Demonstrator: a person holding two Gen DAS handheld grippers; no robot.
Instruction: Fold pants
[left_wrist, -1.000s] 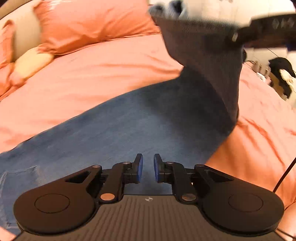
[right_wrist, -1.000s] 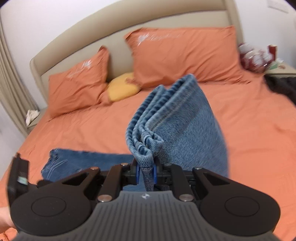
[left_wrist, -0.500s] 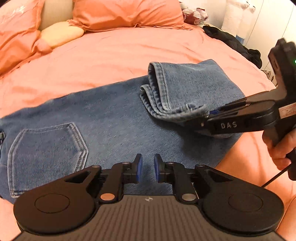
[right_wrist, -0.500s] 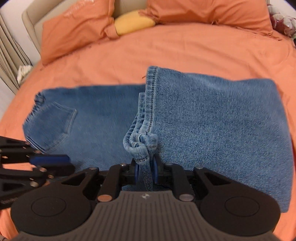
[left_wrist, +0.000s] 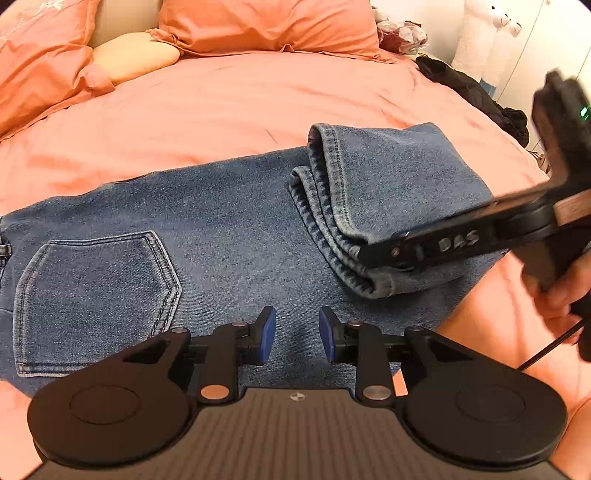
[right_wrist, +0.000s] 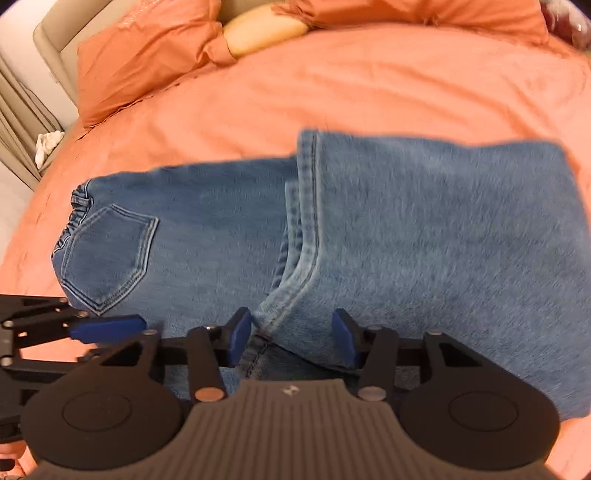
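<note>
The blue jeans (left_wrist: 229, 229) lie flat across the orange bedspread (left_wrist: 240, 103), waistband end to the left with a back pocket (left_wrist: 92, 299) facing up, and the leg ends are folded over onto the right half, their stacked hems (left_wrist: 328, 221) forming a thick edge across the middle. Down at the bottom of the left wrist view, the left gripper (left_wrist: 297, 332) hangs over the denim just this side of the pocket, its blue pads a modest gap apart, jaws having just been opening, nothing between them. Over on the right, the right gripper (right_wrist: 291, 334) sits at the near corner of the folded hems; its jaws have just been opening too, and now the pads stand clear of the cloth on either side, the hem corner lying in the gap. From the left camera that same tool reaches in from the right edge, a hand (left_wrist: 561, 291) wrapped round its handle. Orange pillows (left_wrist: 266, 26) and a yellow cushion (left_wrist: 136, 55) line the headboard behind.
</note>
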